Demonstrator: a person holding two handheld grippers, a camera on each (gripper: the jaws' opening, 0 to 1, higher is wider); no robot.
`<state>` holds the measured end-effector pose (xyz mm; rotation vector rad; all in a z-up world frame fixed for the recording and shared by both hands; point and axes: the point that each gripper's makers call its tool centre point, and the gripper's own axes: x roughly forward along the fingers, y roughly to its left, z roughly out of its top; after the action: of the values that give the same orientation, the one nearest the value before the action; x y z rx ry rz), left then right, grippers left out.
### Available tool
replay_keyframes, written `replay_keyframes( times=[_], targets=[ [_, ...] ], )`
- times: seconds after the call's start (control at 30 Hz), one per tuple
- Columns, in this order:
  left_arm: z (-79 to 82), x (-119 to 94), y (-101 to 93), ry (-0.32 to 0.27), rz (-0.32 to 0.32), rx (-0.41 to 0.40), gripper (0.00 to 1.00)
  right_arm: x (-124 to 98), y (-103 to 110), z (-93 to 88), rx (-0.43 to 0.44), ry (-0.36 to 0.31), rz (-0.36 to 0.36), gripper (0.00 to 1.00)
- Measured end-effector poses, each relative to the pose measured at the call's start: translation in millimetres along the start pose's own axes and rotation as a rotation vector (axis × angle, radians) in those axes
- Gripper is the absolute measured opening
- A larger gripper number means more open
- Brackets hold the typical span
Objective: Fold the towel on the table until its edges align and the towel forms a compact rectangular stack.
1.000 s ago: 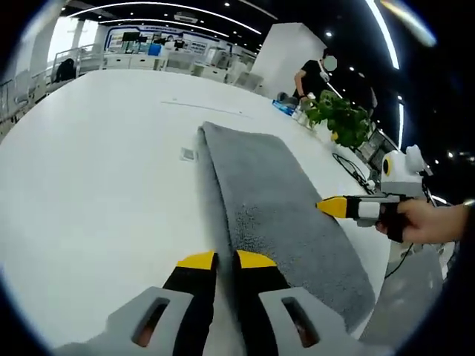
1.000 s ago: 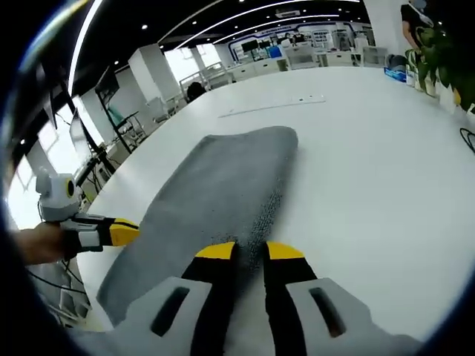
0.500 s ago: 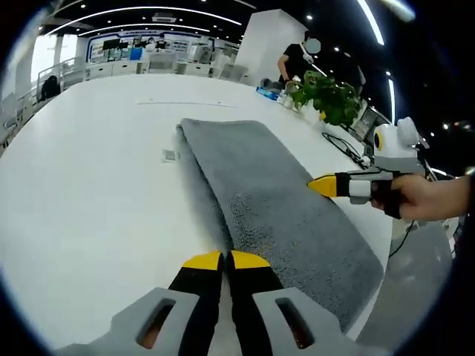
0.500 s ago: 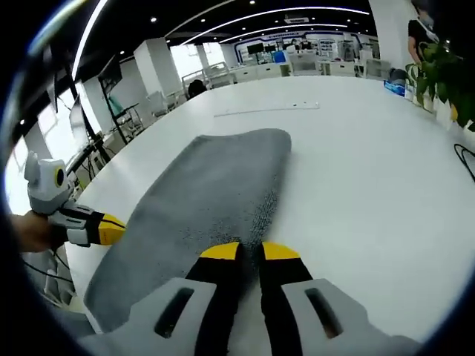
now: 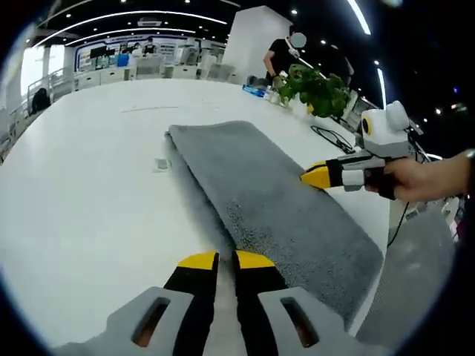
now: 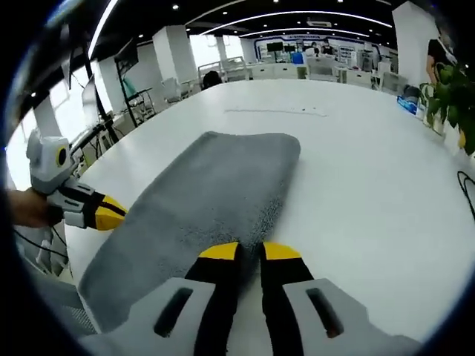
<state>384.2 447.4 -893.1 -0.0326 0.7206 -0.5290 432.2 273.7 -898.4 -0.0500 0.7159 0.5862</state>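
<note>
Tongs first: left gripper (image 5: 217, 258) clenched at the near long edge of the towel (image 5: 274, 200), tips touching the pile; whether any cloth is pinched, impossible to tell. Right gripper (image 6: 249, 251) likewise clenched at the opposite long edge. Compared with 1 second ago, little changed: both views shifted slightly, towel unmoved, folded into a long strip on the desk (image 5: 89, 185), 1 short end near the desk edge. Next fold apparently not yet begun. Left gripper view adds a plant (image 5: 315, 81) and cable (image 5: 334, 139); right gripper view, distant desks (image 6: 245, 72).
</note>
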Motion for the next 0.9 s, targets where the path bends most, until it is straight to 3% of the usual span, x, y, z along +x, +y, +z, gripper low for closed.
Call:
replay_keyframes(
  times=[0.17, 0.27, 0.47, 0.63, 0.77, 0.9],
  targets=[
    [11.8, -10.8, -1.9, -0.014, 0.003, 0.004, 0.29, -12.1, -0.3, 1.7, -0.024, -0.02, 0.044, 0.15],
    [19.8, -17.9, -12.8, -0.033, -0.035, 0.07, 0.33, -21.1, 3.1, 5.9, -0.06, -0.041, 0.074, 0.19],
    [14.4, -24.2, -45.8, -0.003, -0.15, 0.164, 0.34, -31.9, 11.5, 3.2, -0.107, -0.04, 0.13, 0.25],
    [1.0, -32.3, -73.2, 0.044, -0.229, 0.294, 0.35, -43.4, 30.8, 1.4, -0.221, -0.042, 0.191, 0.28],
    [-23.4, -38.3, -89.0, 0.122, -0.277, 0.487, 0.35, -52.1, 48.1, -7.0, -0.298, -0.023, 0.231, 0.29],
    [-37.8, -42.6, -99.4, 0.148, -0.3, 0.521, 0.35, -60.3, 65.3, -11.2, -0.33, -0.014, 0.264, 0.3]
  ],
)
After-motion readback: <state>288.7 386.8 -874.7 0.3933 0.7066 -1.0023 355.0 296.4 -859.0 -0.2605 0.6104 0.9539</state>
